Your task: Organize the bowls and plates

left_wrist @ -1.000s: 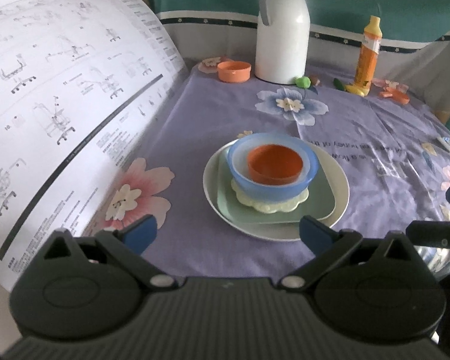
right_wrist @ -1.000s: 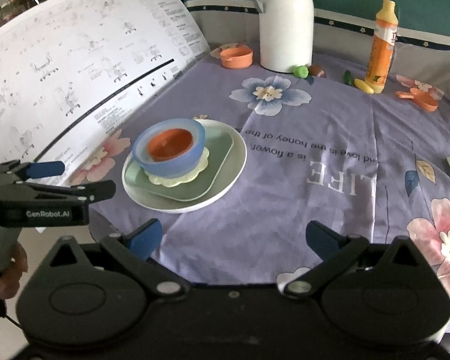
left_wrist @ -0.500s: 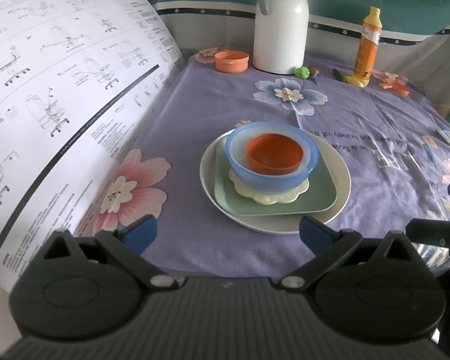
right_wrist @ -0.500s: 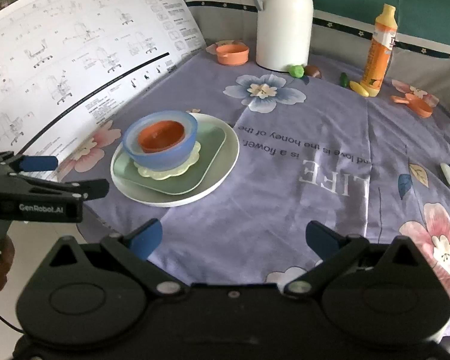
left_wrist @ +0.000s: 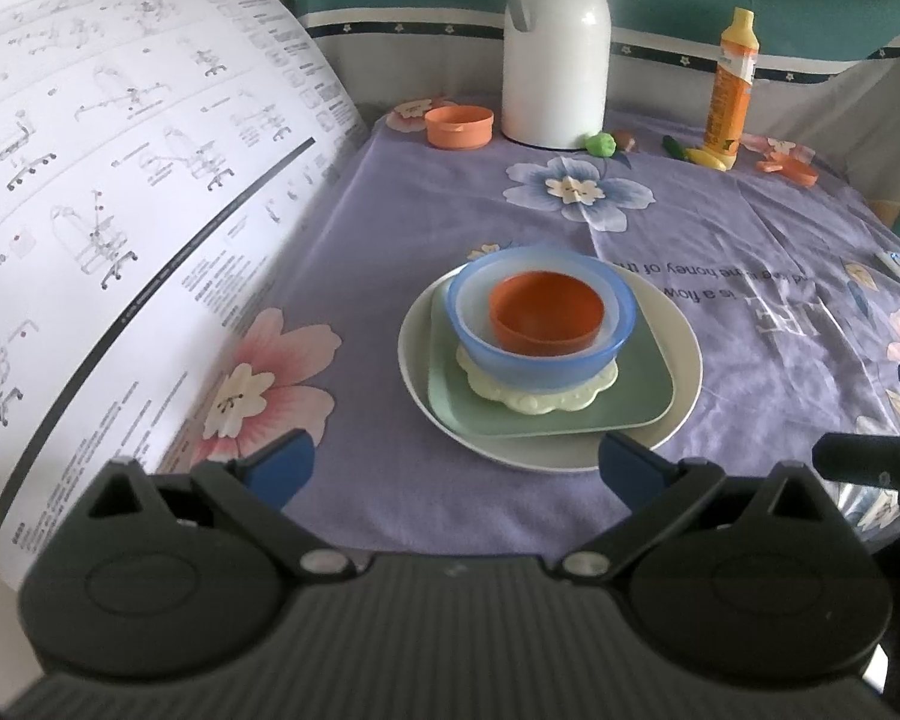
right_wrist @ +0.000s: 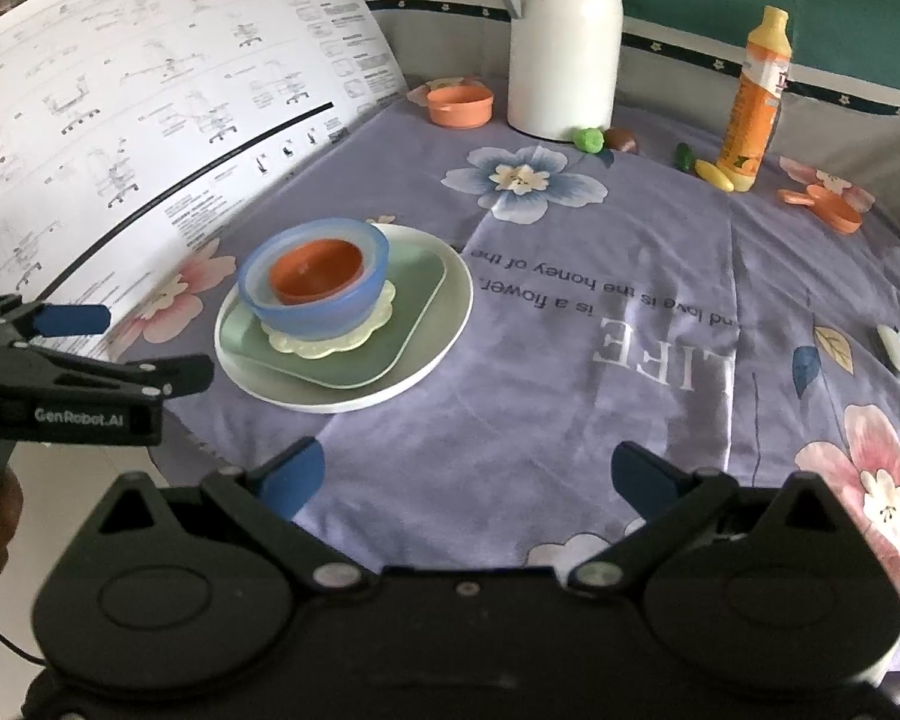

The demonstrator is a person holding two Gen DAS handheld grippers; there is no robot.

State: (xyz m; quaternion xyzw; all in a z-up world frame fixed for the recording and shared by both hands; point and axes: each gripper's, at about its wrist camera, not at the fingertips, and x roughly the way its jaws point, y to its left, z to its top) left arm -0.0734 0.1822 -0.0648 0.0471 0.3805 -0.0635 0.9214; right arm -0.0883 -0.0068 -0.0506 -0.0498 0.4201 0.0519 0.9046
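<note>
- A stack of dishes sits on the worktop, which is covered by a lilac floral tablecloth [right_wrist: 570,420] printed with text.
- At the bottom of the stack is a round white plate [left_wrist: 681,354]; on it lies a square pale-green plate [left_wrist: 642,390], then a small cream scalloped plate [left_wrist: 546,399].
- A translucent blue plastic bowl [left_wrist: 540,360] stands on the scalloped plate, and a small orange bowl [left_wrist: 546,315] is nested inside it.
- The left gripper [left_wrist: 453,459] hovers just in front of the stack, its 2 blue-tipped fingers [left_wrist: 282,462] spread wide apart and holding nothing.
- The right gripper [right_wrist: 468,471] hangs over bare cloth to the right of the stack, its 2 fingers [right_wrist: 645,480] also wide apart and empty; from its camera the left gripper shows at the left edge, near the white plate's rim.
- A large white sheet of printed assembly diagrams [left_wrist: 120,210] curves up along the left side of the worktop.
- At the far edge stand a tall white jug [right_wrist: 564,42], a second small orange dish [right_wrist: 459,105] beside it, and an orange juice bottle [right_wrist: 753,102].
- Small toy pieces lie near the jug and bottle: a green one [right_wrist: 588,138], a brown one, a yellow one [right_wrist: 714,175], and an orange scoop [right_wrist: 828,207] further right.
</note>
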